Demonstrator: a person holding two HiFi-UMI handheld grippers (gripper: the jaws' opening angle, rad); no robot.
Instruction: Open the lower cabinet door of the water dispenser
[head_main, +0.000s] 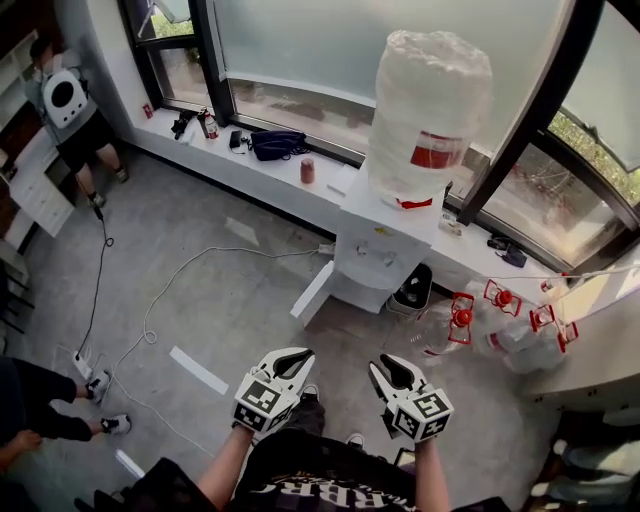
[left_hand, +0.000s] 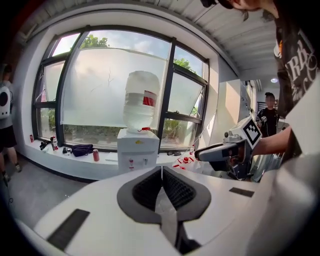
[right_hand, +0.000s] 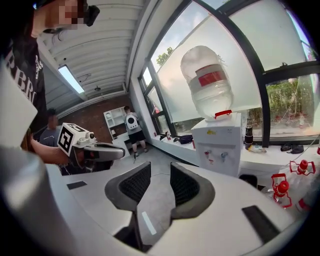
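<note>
Closest to us are our two grippers, held low in front of our body. The left gripper (head_main: 287, 360) has its fingers pressed together with nothing in them. The right gripper (head_main: 395, 372) has its fingers a little way apart. We see only floor through the gap, so it holds nothing too. Both point toward the dispenser but are well apart from it.

The biggest thing is the grey floor (head_main: 220, 300), with a white cable (head_main: 200, 262) lying across it. Next comes the dispenser (head_main: 378, 245). It stands against the window ledge (head_main: 250, 178), ahead of us and a bit to the right. It is a tall white box that stands straight up, so its long side runs up and down. Its front, with the taps, faces us. The big bottle (head_main: 430, 110) sits on top.

At the bottom is the door (head_main: 312, 292). It sticks out from the left front corner of the dispenser, toward us and to the left, like a page turned open. It stands on its edge, not flat against the box.

So we think the job looks done, or nearly. At most the door could swing wider. We cannot see inside the cabinet.

A black bin (head_main: 412, 290) stands just beside the dispenser, and a small red can (head_main: 307, 170) is on the ledge.
</note>
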